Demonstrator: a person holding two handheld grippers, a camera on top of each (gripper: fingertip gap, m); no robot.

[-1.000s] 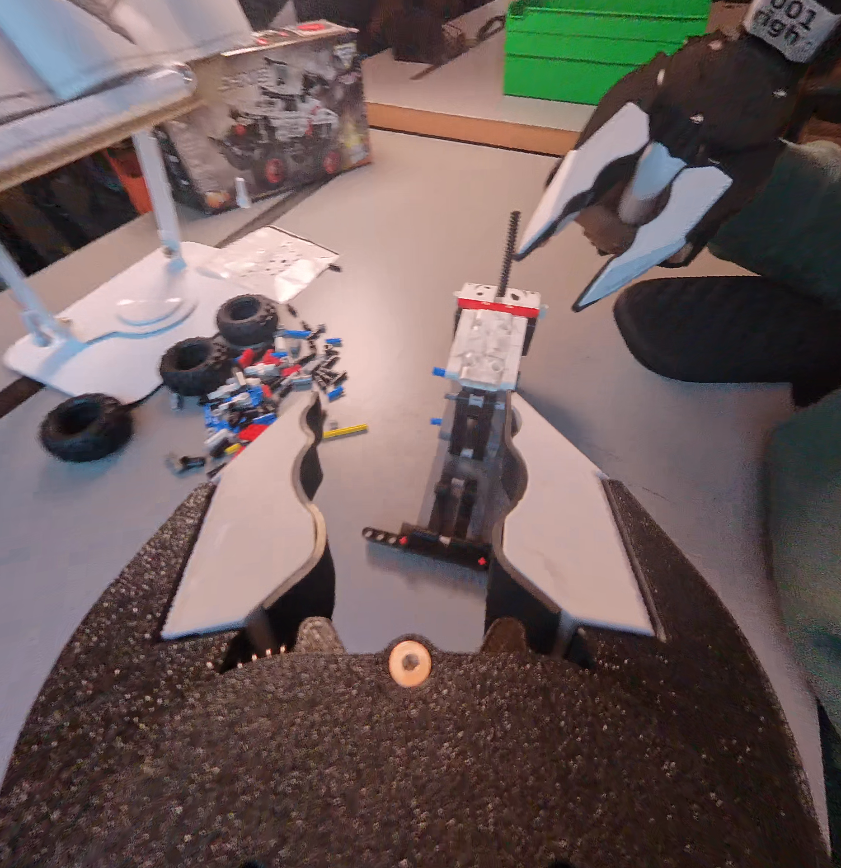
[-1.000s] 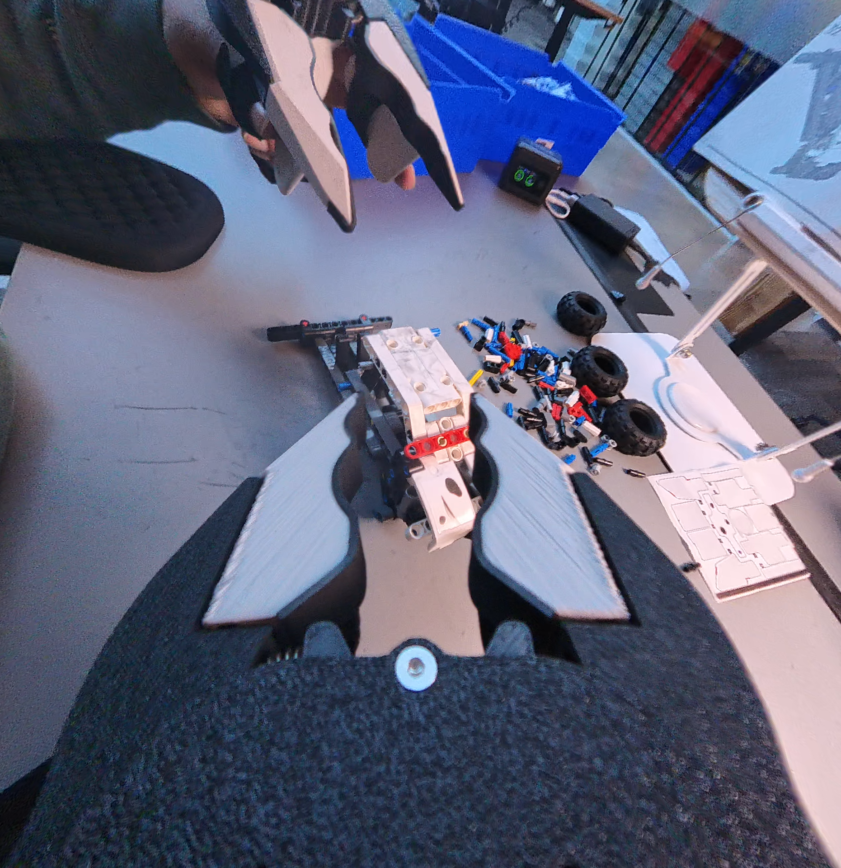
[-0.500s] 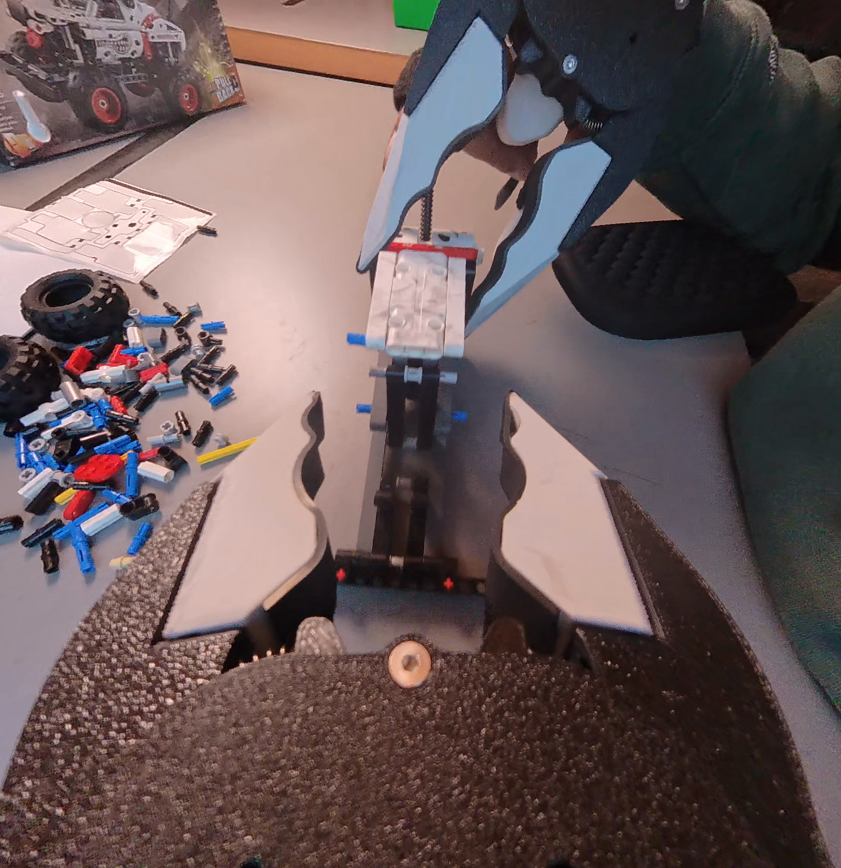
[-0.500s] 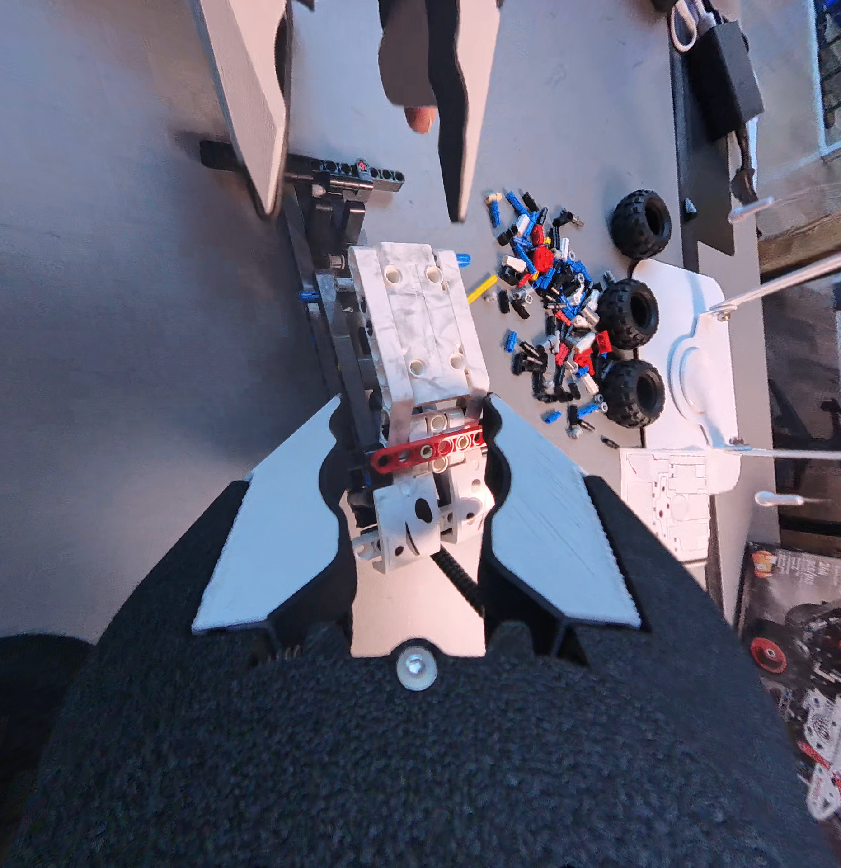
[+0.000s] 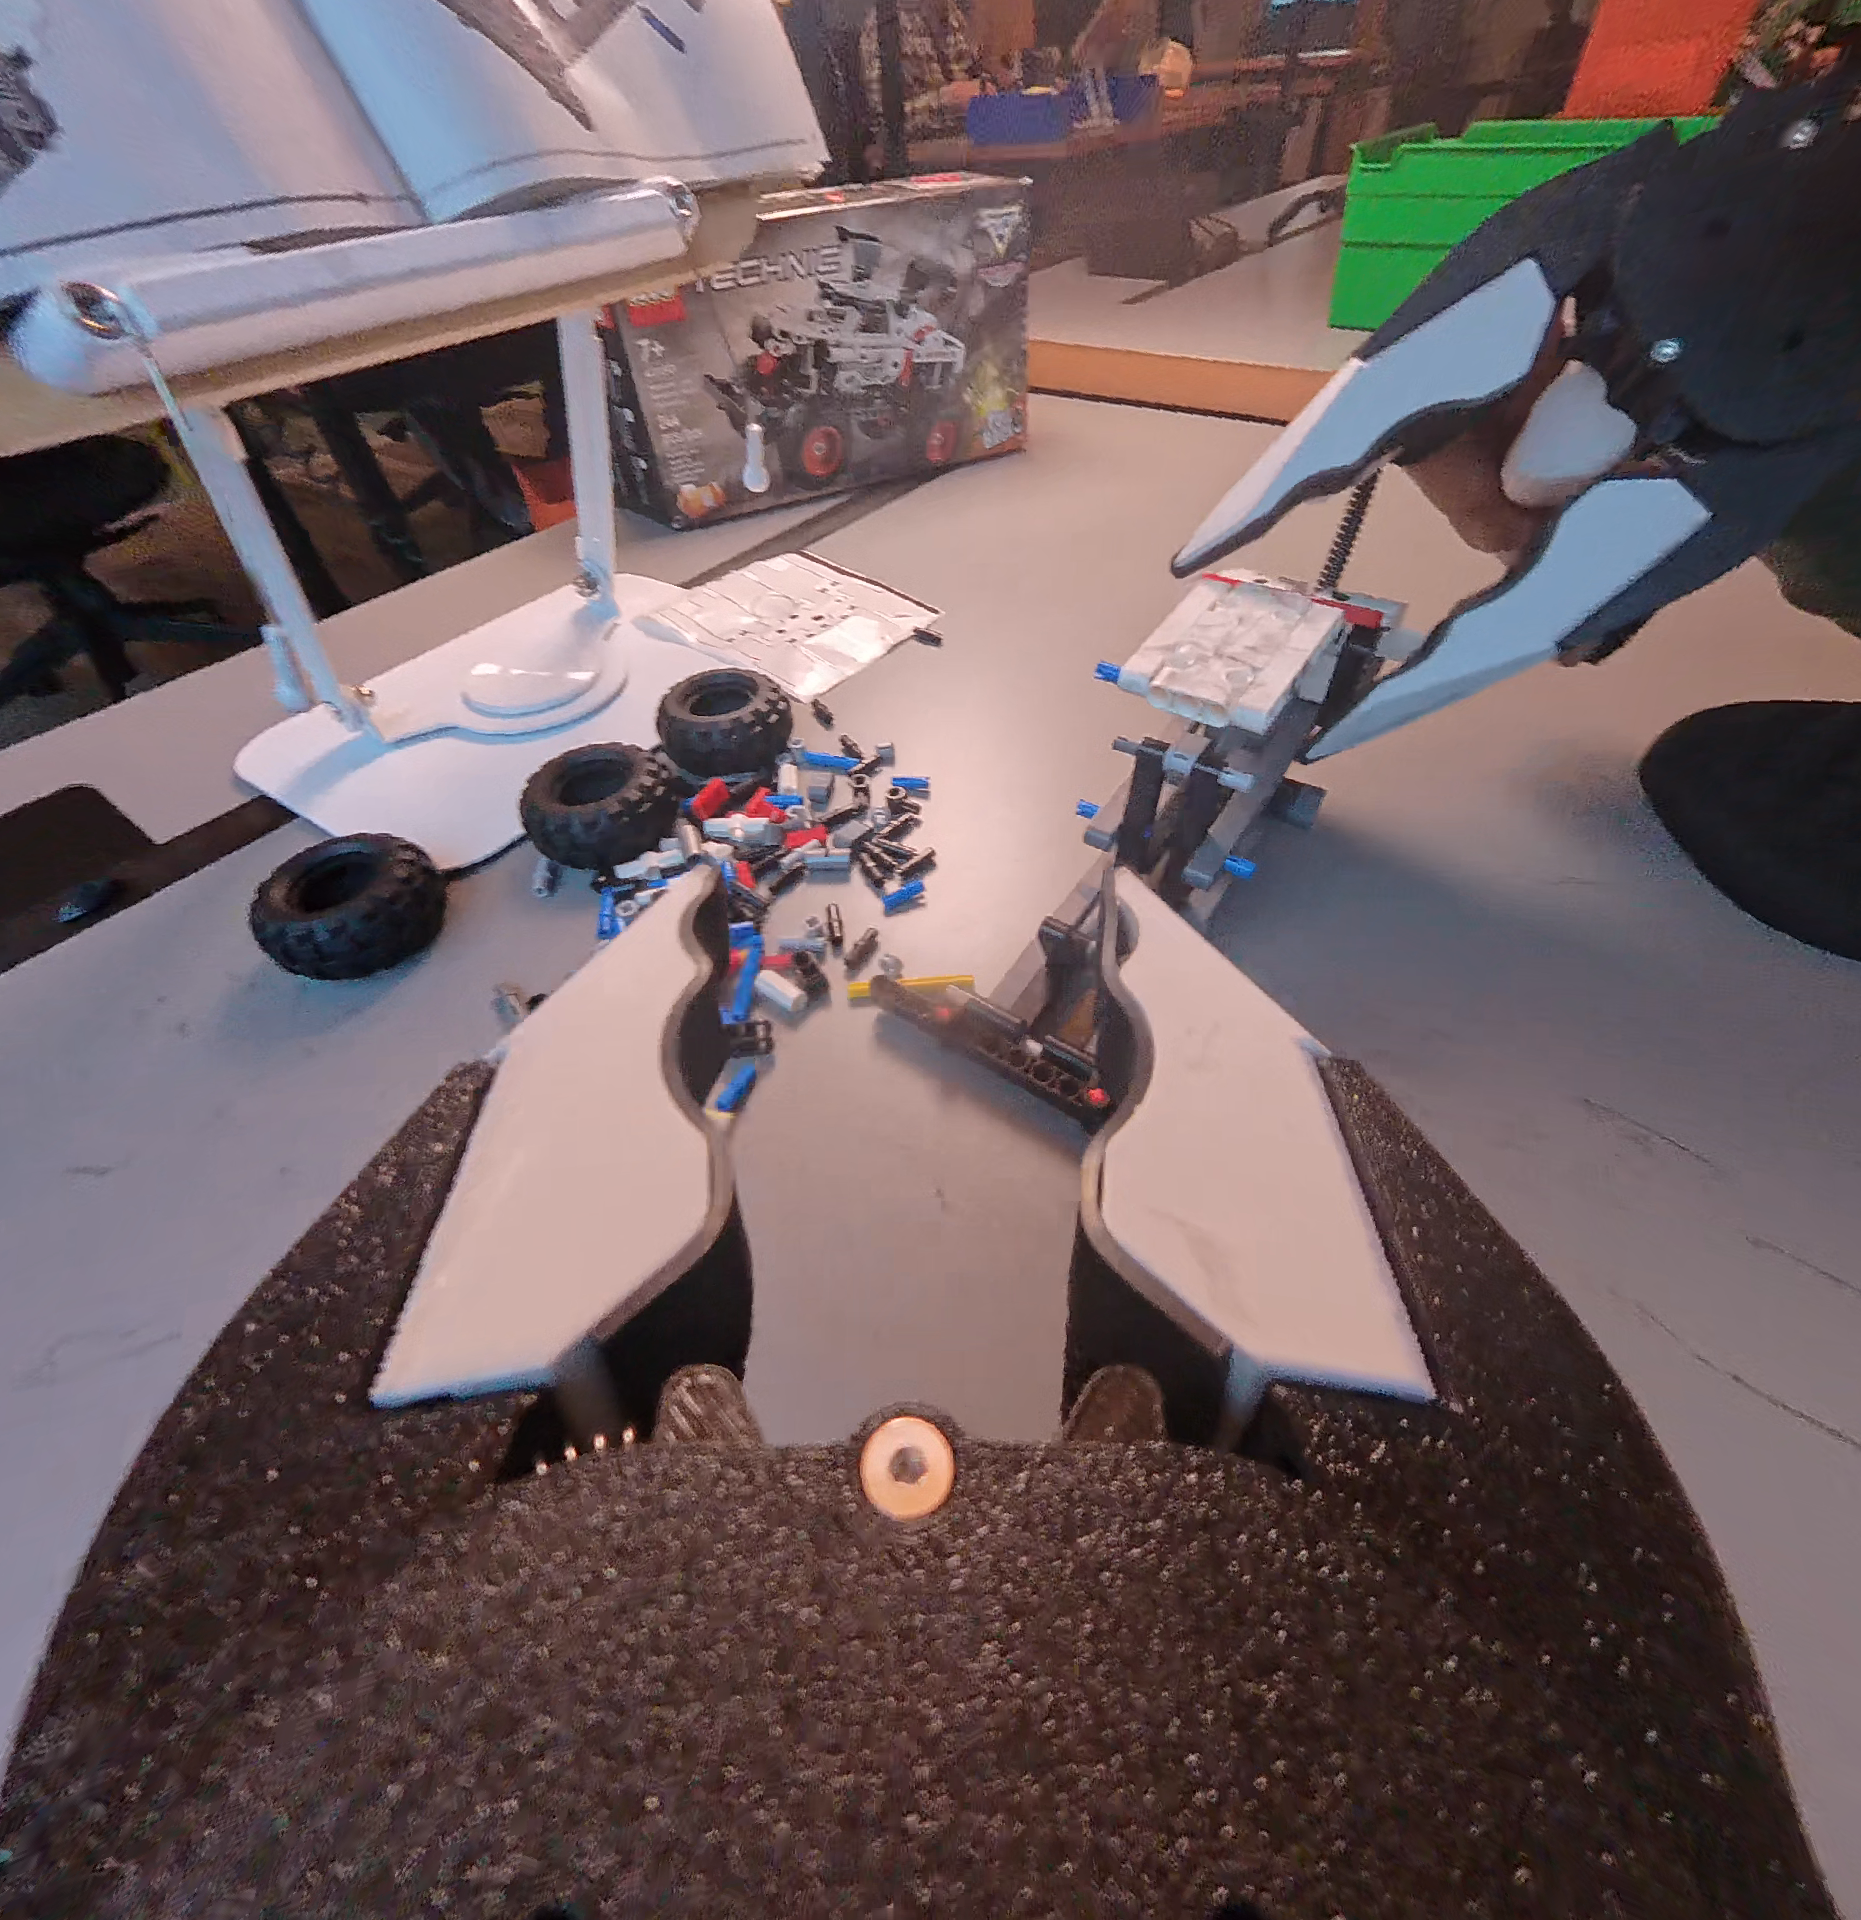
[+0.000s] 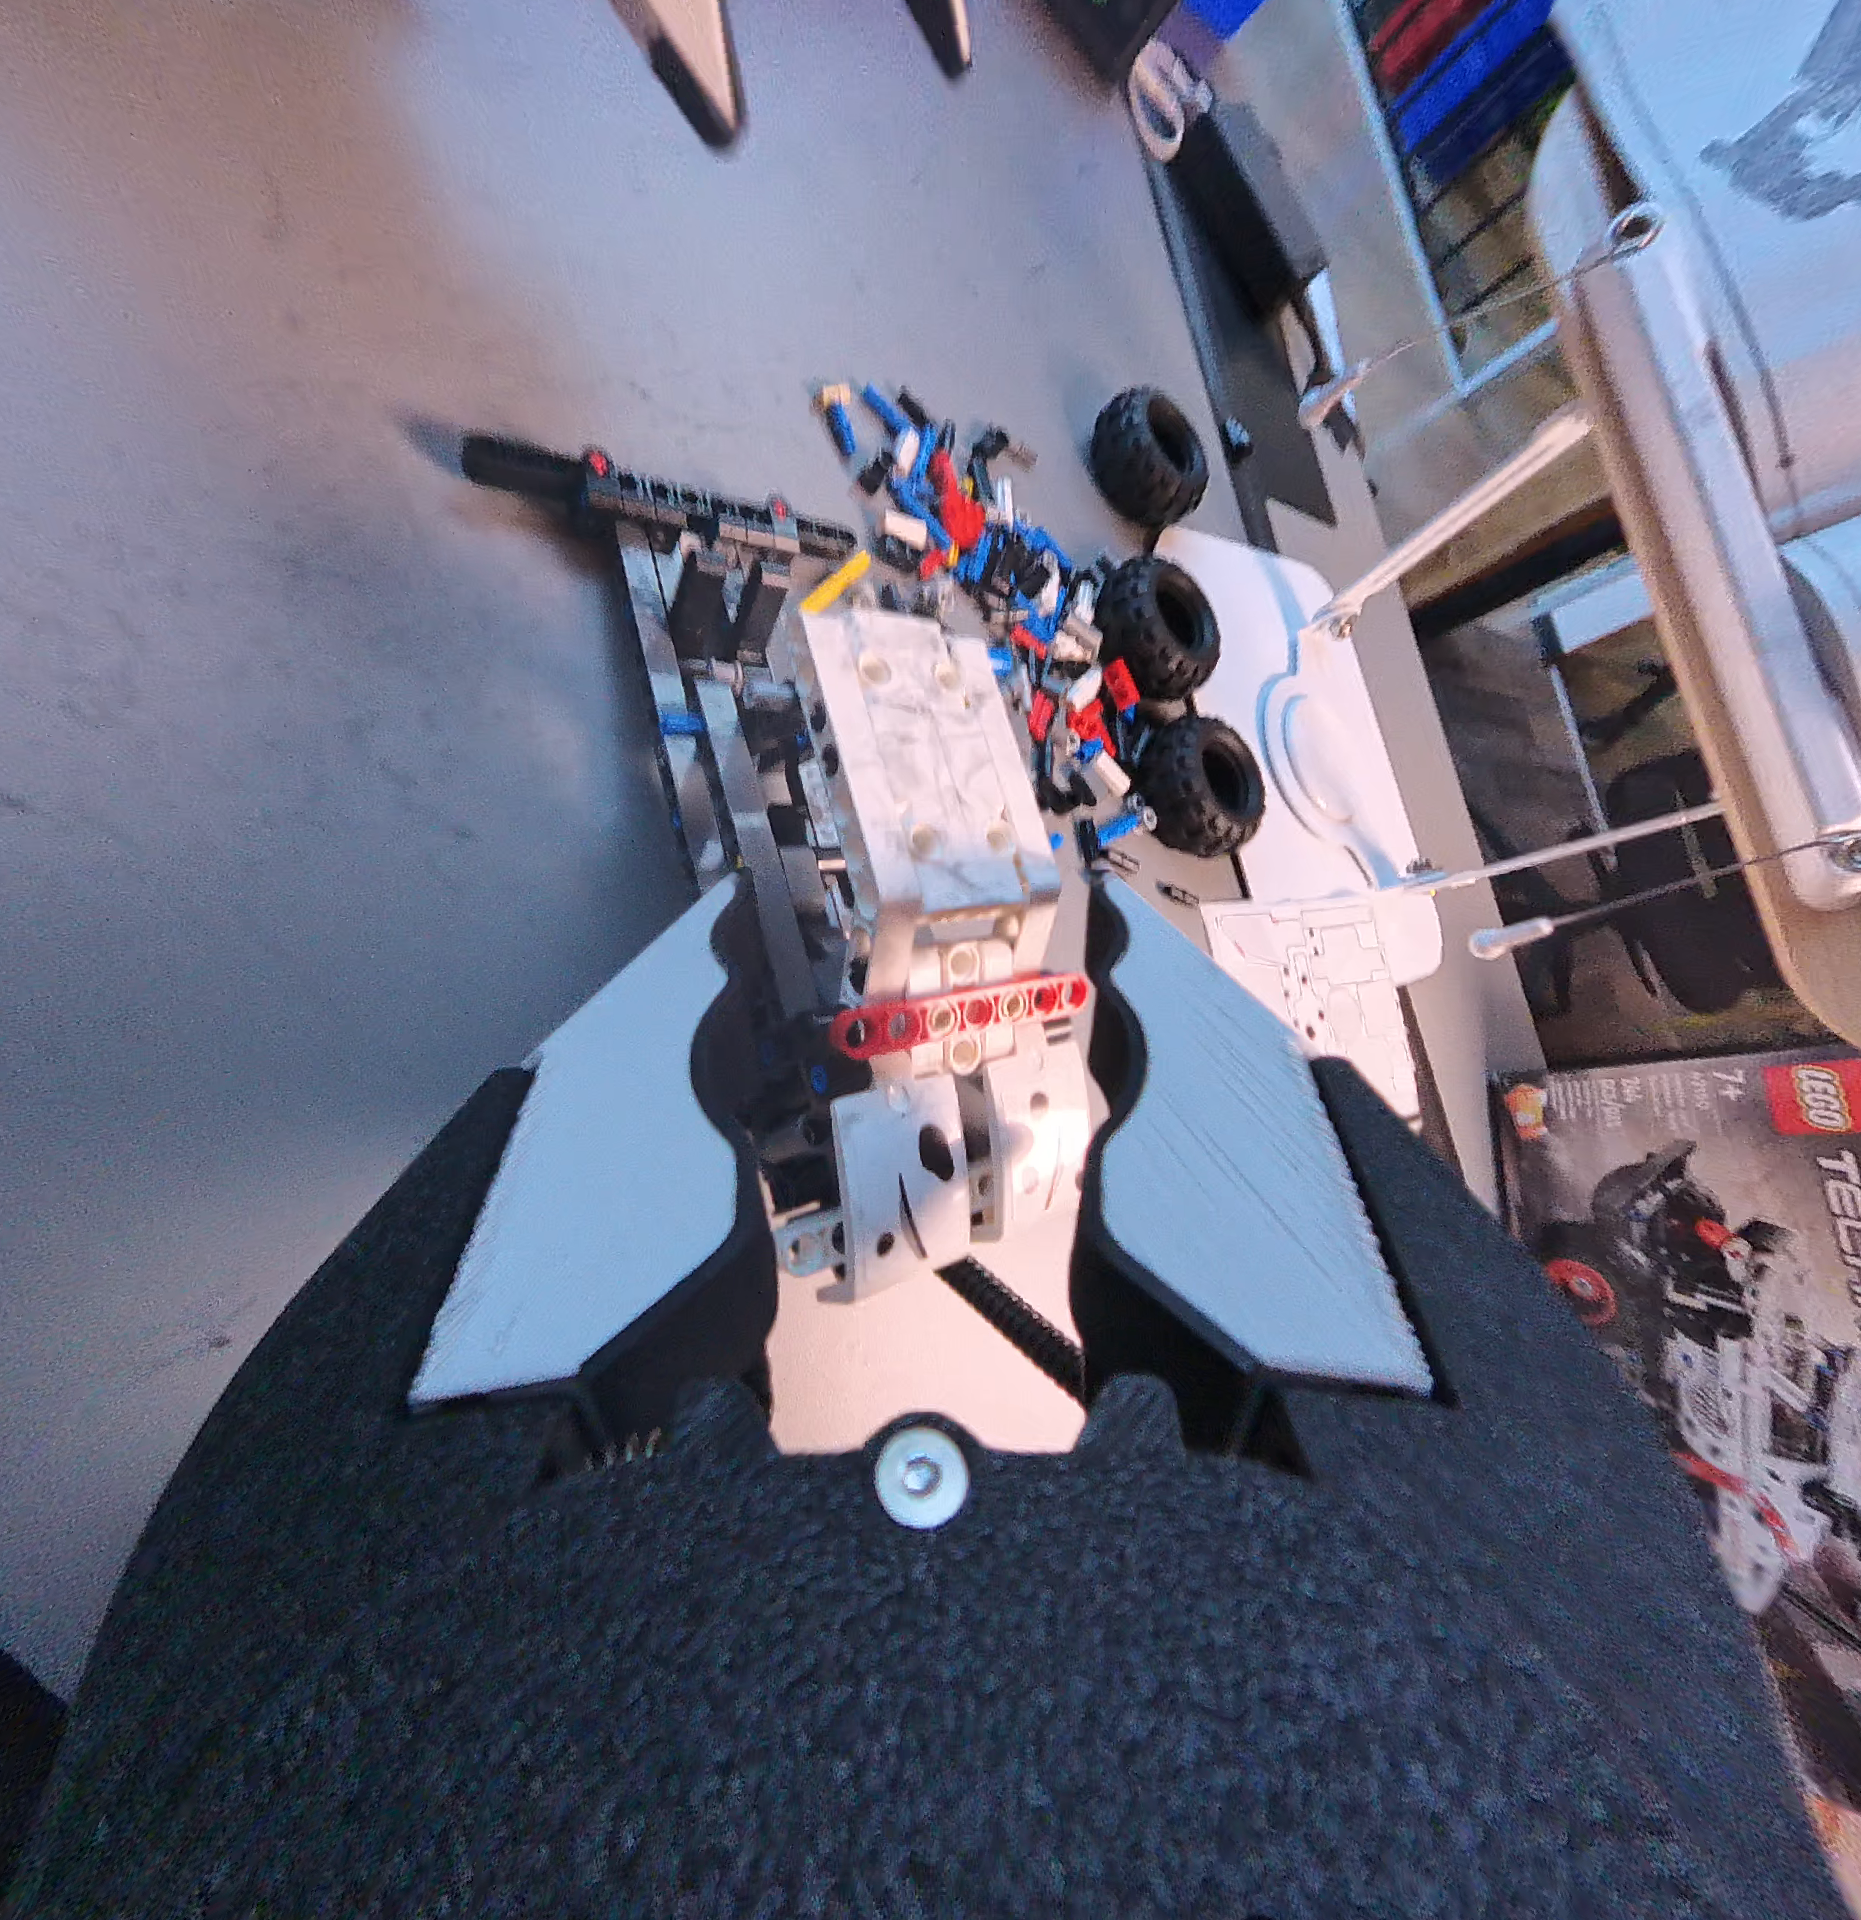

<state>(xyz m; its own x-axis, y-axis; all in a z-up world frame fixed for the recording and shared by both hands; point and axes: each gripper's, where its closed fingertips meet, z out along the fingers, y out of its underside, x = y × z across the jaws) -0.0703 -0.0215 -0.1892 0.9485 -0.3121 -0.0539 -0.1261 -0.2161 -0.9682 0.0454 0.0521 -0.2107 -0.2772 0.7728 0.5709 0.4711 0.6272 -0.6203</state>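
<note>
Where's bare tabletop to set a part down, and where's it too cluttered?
Bare grey tabletop lies right of the half-built white-and-black brick chassis, up to the black padded rest. Another strip lies just before the left tongs. Crowded: the loose small-parts pile, three black rubber tyres and white stand base.

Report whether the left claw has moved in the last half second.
Yes. Judged against the model's black cross beam, the left claw has drawn back: the beam sat deep between its fingers then, and now lies near their tips.
</note>
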